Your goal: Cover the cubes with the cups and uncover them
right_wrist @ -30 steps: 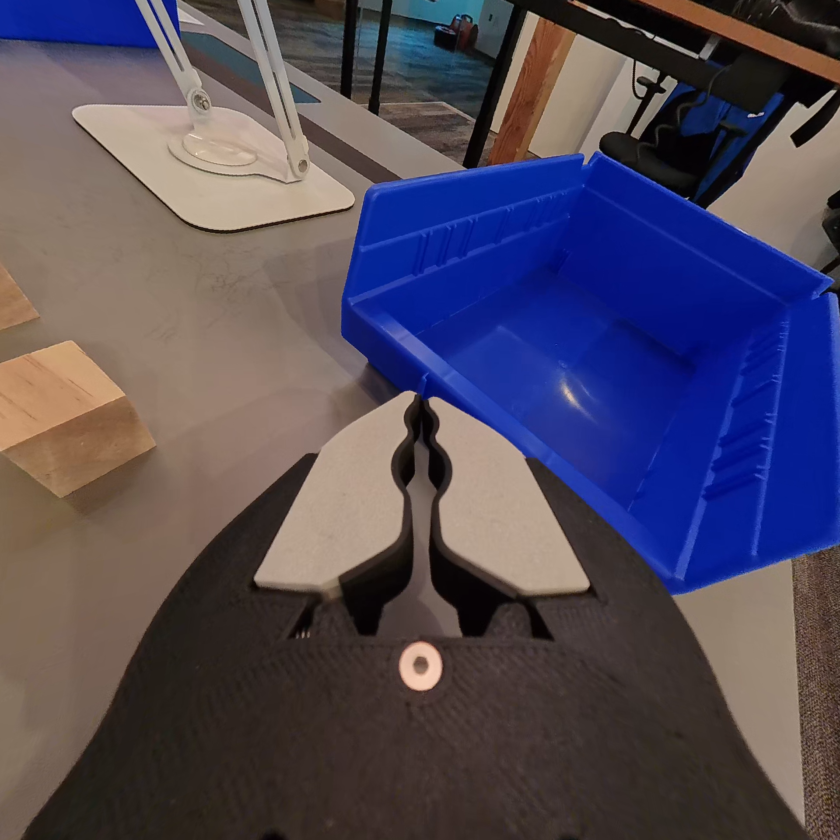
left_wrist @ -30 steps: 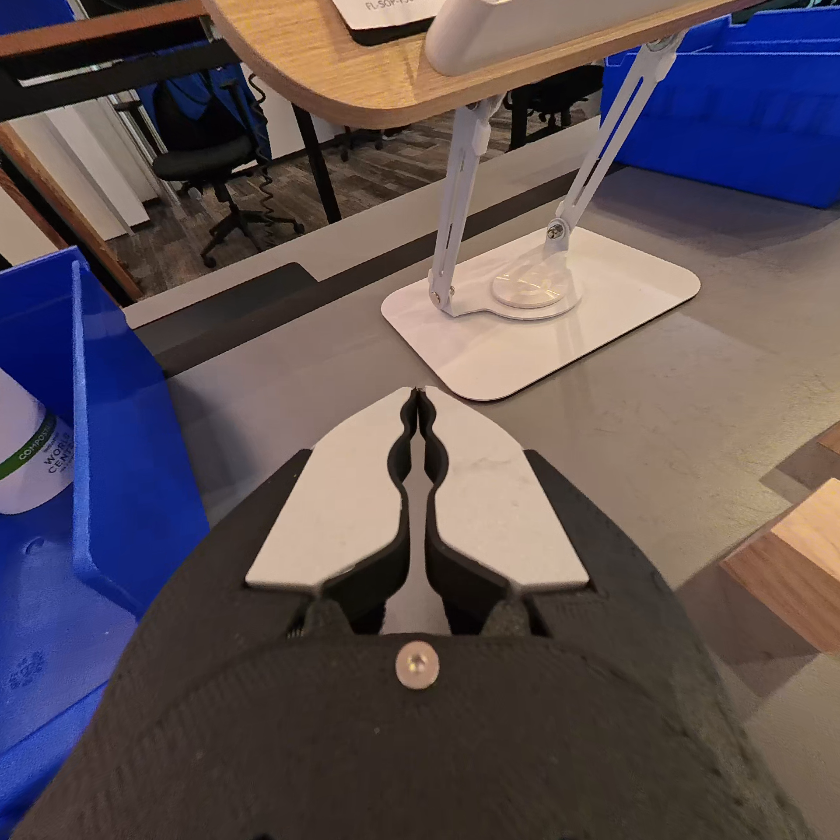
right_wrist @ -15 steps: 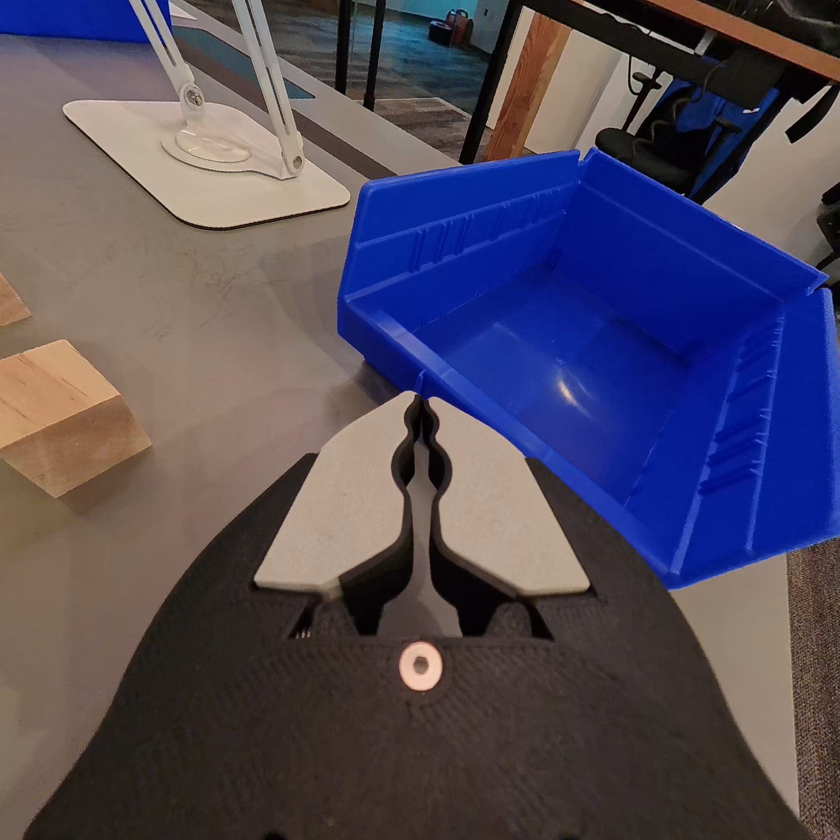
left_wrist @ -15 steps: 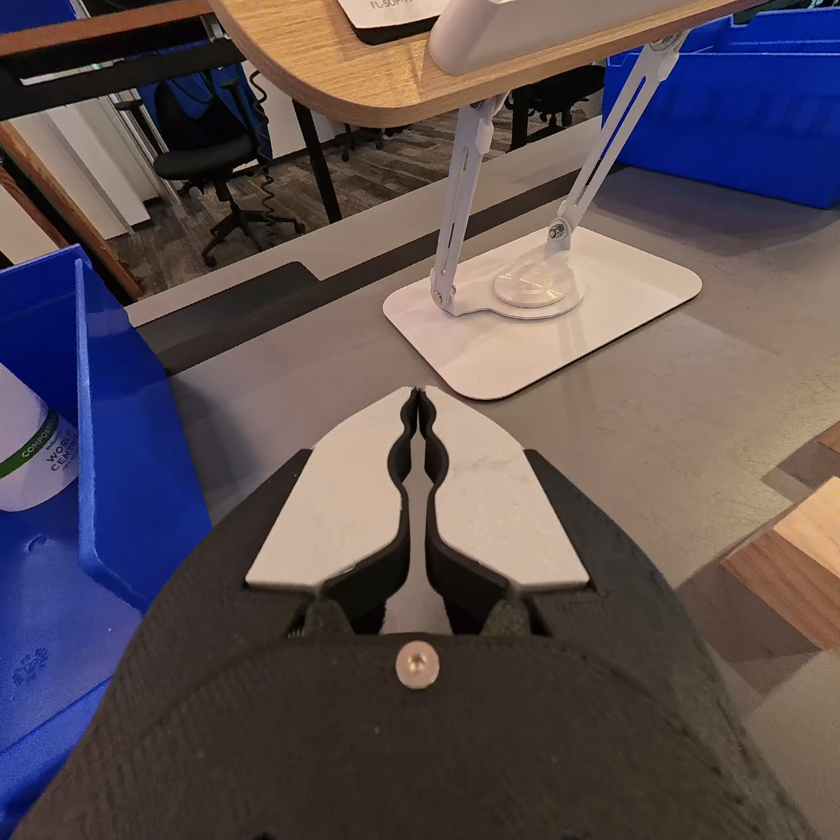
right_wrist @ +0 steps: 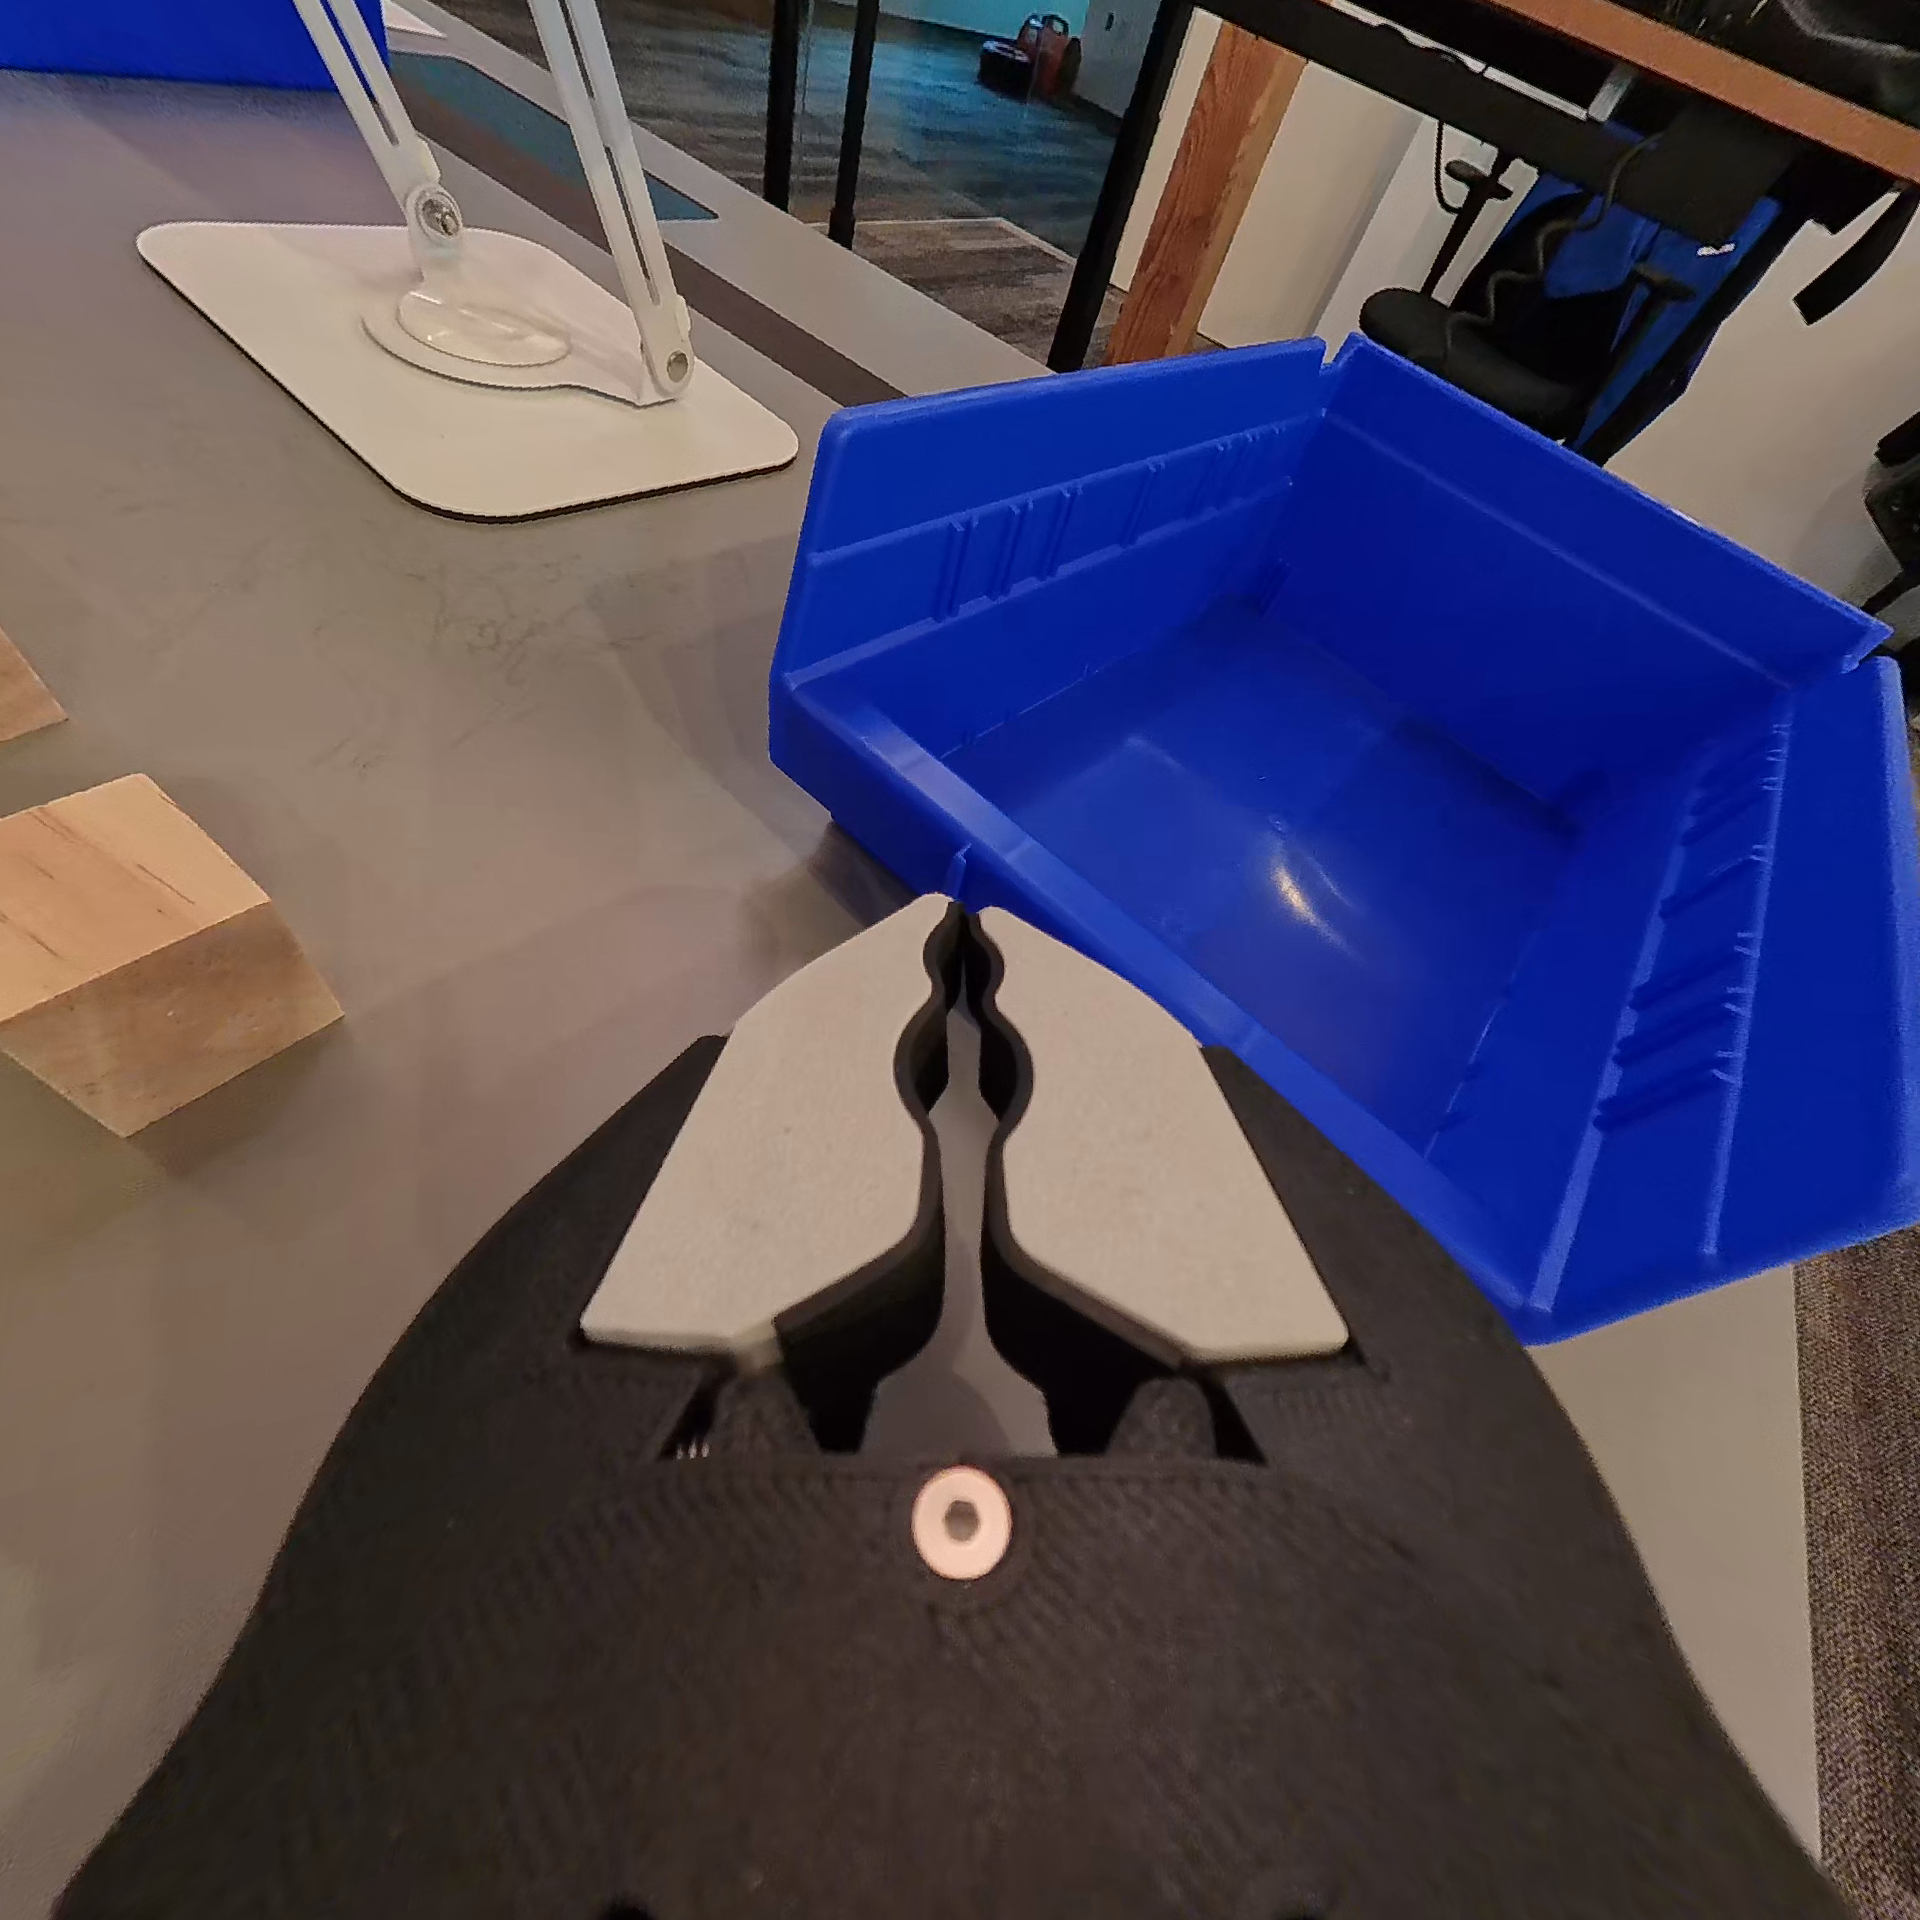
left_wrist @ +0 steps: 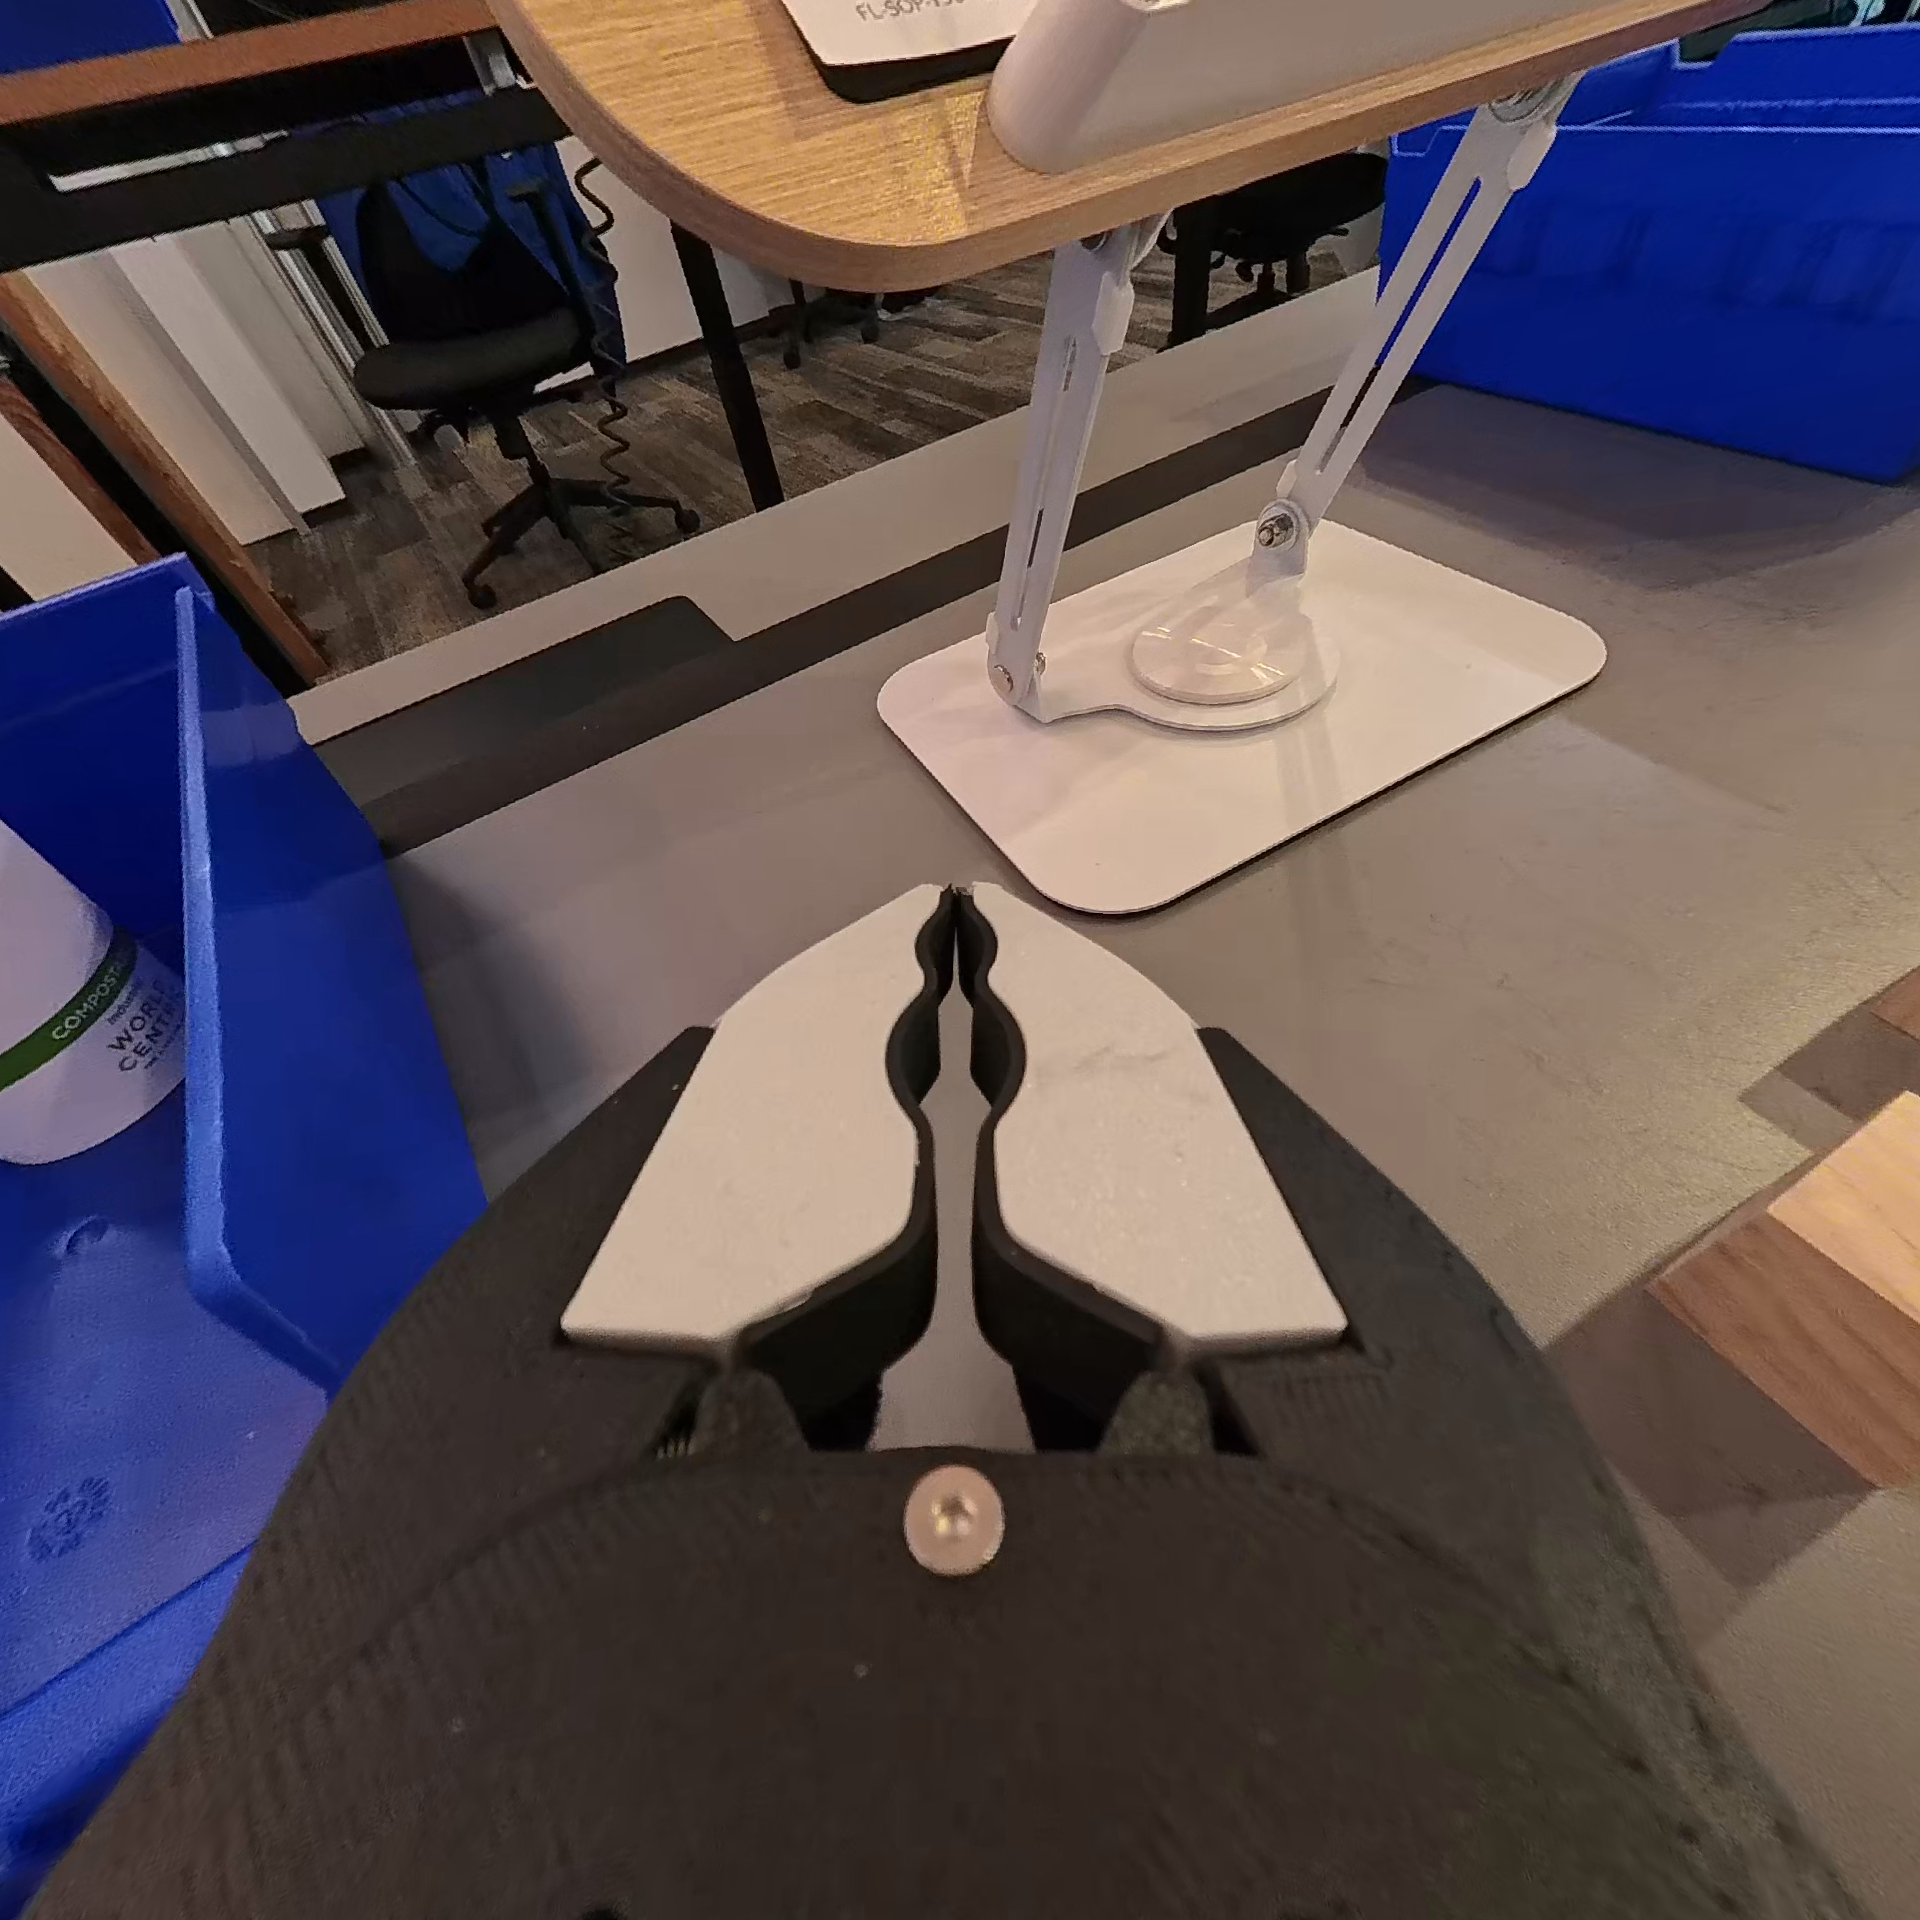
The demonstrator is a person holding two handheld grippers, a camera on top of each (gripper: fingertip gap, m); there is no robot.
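My left gripper (left_wrist: 956, 896) is shut and empty above the grey table. A white paper cup (left_wrist: 73, 1029) lies in a blue bin (left_wrist: 270, 1039) to its left. A wooden cube (left_wrist: 1818, 1299) sits at the right edge of the left wrist view, and a corner of a second cube (left_wrist: 1886, 1023) shows behind it. My right gripper (right_wrist: 961, 912) is shut and empty, its tips over the near rim of an empty blue bin (right_wrist: 1299, 831). A wooden cube (right_wrist: 135, 945) sits to its left in the right wrist view, and a corner of another cube (right_wrist: 21, 691) shows behind it.
A white stand base (left_wrist: 1236, 717) with two slanted legs sits on the table ahead and holds a wooden board (left_wrist: 935, 135) overhead. It also shows in the right wrist view (right_wrist: 468, 364). Another blue bin (left_wrist: 1683, 229) stands far right. Office chairs stand beyond the table edge.
Both views shifted slightly. In the right wrist view the bin and cube drifted a little; the left view is almost the same. Both grippers stayed shut.
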